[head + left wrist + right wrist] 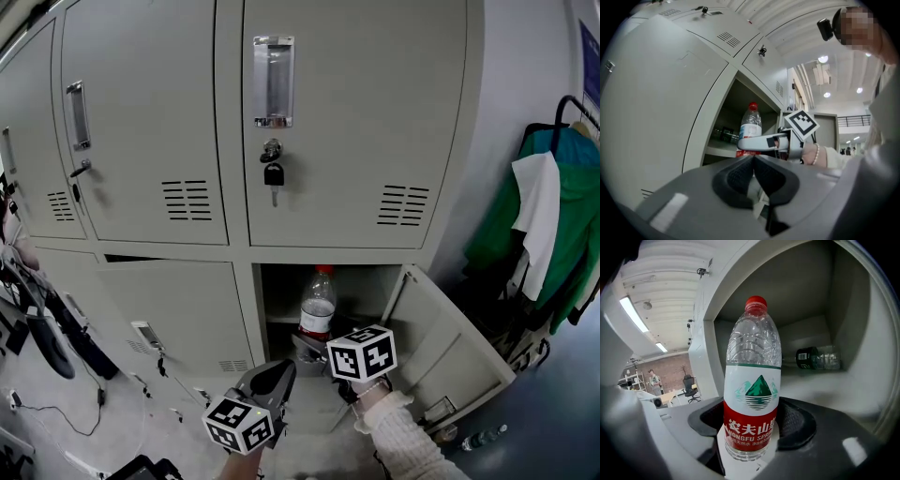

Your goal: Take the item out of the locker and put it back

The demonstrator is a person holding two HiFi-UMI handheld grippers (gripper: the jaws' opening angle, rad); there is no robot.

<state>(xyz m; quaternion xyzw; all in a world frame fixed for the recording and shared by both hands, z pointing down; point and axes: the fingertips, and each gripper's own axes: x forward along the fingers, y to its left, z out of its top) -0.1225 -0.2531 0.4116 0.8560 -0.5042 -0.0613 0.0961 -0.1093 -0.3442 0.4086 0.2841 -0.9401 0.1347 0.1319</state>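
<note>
My right gripper (752, 427) has its jaws set wide and closed on the clear plastic water bottle with a red cap and a red-and-white label (752, 380). The dark ribbed pads (797, 420) press the red band of the label from both sides, low on the body. The bottle's long axis stands upright, across the jaws, cap up. It sits at the mouth of the open lower compartment of the grey sheet-metal locker (277, 300), which lies directly ahead of the jaws. I cannot tell whether its base has crossed the sill. I judge that the coming move turns on this line straight ahead, and the right hand, being nearer, carries it. The thin, ridged bottle wall will likely flex under pressure. Inside, a second clear bottle with a dark label (818, 357) lies on its side on the pale shelf (820, 380), behind the held one. The hinged grey door (450, 347) stands open to the right. My left gripper (753, 164) has its jaws together on nothing, held back from the opening.
</note>
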